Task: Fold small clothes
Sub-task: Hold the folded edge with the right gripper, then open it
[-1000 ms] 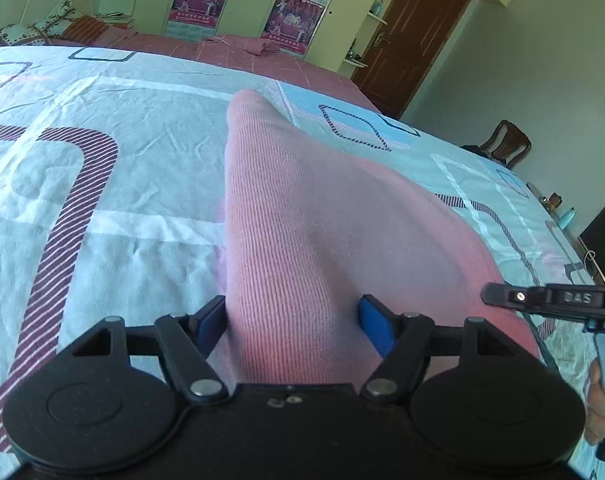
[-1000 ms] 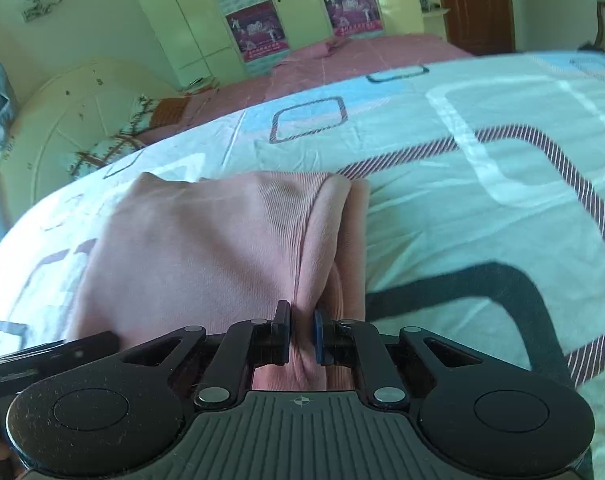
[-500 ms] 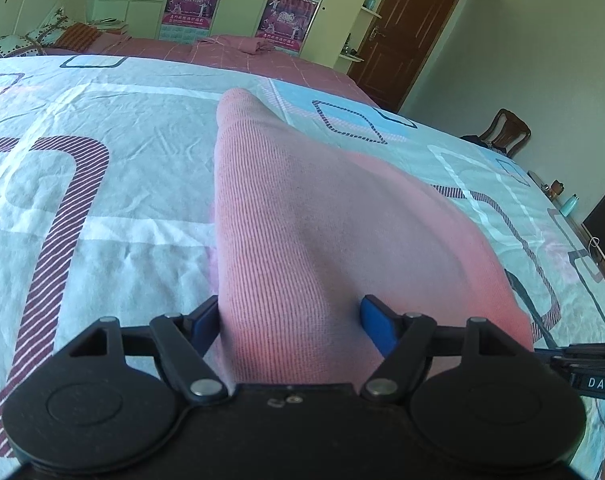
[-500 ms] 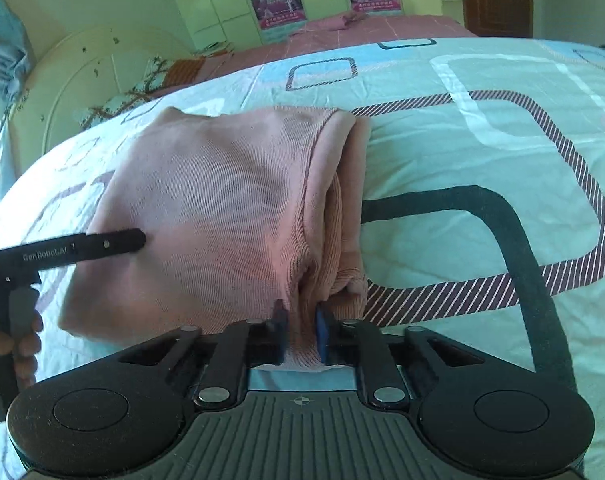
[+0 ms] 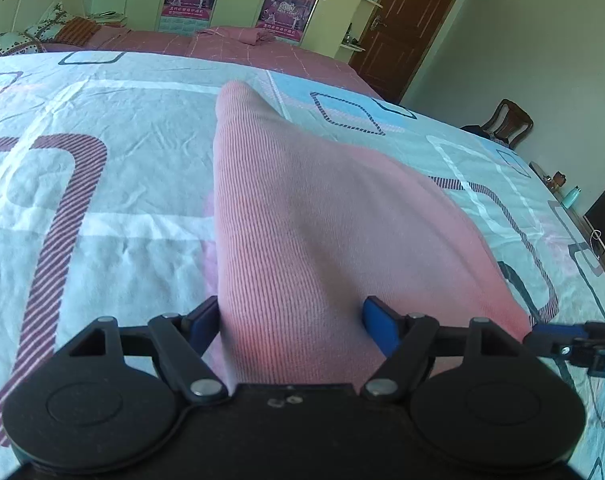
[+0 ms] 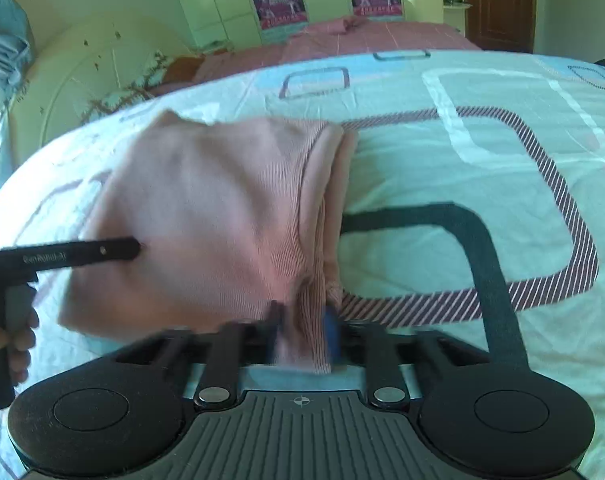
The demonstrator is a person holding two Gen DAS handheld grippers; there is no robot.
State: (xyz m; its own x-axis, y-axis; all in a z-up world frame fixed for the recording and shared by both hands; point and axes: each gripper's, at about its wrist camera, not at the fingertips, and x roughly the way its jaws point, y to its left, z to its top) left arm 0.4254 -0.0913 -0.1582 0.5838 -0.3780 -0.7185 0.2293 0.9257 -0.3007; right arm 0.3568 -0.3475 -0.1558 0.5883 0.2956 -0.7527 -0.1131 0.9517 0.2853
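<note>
The folded pink ribbed knit garment (image 6: 222,216) lies on the bed's patterned pale sheet (image 6: 462,168). The right gripper (image 6: 302,336) has just been opening its jaws; the garment's stacked edge sits between them, released and blurred. The left gripper (image 5: 292,320) stands wide around a fold at the other corner, its pads (image 5: 378,322) beside the cloth, apparently not pinching. Risk: pulling either gripper back could snag the ribbed layers, dragging the fold open or skewing its edges.
</note>
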